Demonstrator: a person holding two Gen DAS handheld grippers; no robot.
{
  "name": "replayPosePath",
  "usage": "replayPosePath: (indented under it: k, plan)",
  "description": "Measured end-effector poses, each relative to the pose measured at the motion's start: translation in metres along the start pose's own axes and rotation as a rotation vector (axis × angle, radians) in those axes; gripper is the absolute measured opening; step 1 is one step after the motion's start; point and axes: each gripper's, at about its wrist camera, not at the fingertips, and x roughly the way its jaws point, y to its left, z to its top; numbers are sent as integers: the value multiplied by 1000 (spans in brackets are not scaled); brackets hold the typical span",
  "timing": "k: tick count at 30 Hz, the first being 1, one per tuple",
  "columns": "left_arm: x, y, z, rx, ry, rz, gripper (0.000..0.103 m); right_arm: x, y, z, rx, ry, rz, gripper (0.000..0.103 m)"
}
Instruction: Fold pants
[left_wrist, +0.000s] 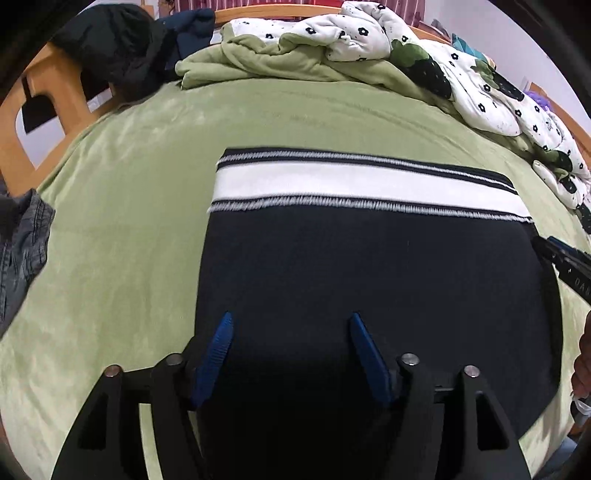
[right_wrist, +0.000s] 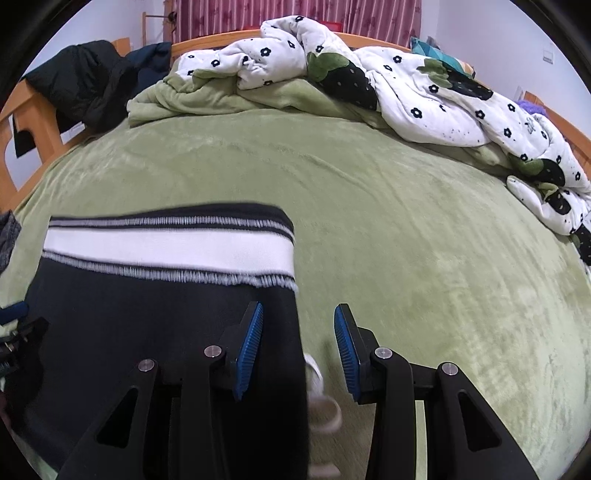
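1. The pants (left_wrist: 369, 277), dark with a white striped waistband (left_wrist: 354, 184), lay flat on the green bedspread (left_wrist: 122, 221), waistband at the far end.
2. The left gripper (left_wrist: 291, 325) hung over the dark cloth, its blue pads (left_wrist: 218, 350) spread apart with nothing pinched between them.
3. The right gripper (right_wrist: 298, 328) stood at the pants' (right_wrist: 147, 325) right edge, one pad (right_wrist: 249, 347) over the cloth and the other over the bedspread (right_wrist: 406, 240); its jaws were apart, and no cloth was pressed between them.
4. A white drawstring (right_wrist: 321, 391) lay blurred on the bedspread below the right gripper's jaws.
5. In the left view, the right gripper's tip (left_wrist: 565, 258) showed at the pants' right edge.
6. A flowered white quilt (right_wrist: 406, 85) was bunched along the far side of the bed, and a black jacket (right_wrist: 81, 85) hung over the wooden frame (right_wrist: 33, 122).
7. Grey cloth (left_wrist: 22, 251) lay at the left edge.
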Motion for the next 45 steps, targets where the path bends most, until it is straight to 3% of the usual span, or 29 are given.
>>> replayPosePath:
  k: [6, 13, 16, 19, 23, 27, 29, 31, 35, 39, 42, 45]
  plan:
    - [-9, 15, -24, -61, 47, -60, 68, -18, -14, -19, 25, 14, 1, 38]
    - [-34, 17, -54, -104, 60, -86, 69, -44, -12, -43, 161, 94, 102, 38]
    - [-43, 25, -69, -191, 85, -127, 72, -62, 2, -52, 149, 80, 136, 38]
    - [-52, 16, -80, -153, 109, -130, 72, -90, 9, -62, 154, 27, 138, 38]
    - [-78, 2, -98, -62, 80, -123, 72, -134, 13, -83, 187, -40, 137, 40]
    - [-115, 5, -112, -114, 24, -210, 71, -173, 22, -88, 158, -29, 200, 48]
    - [-137, 6, -118, -141, -23, -230, 71, -195, 31, -89, 113, -49, 167, 52]
    - [-155, 7, -125, -140, -70, -204, 71, -218, 40, -96, 54, -108, 155, 61]
    - [-186, 4, -133, -104, -157, -109, 72, -227, 39, -115, 60, -122, 139, 64]
    - [-203, 0, -139, -69, -223, -7, 75, -230, 28, -128, 77, -112, 117, 86]
    - [-211, -7, -139, -36, -226, -11, 75, -235, 20, -137, 98, -117, 109, 93]
    - [-215, -10, -143, -43, -224, -17, 75, -232, 14, -142, 116, -94, 99, 93]
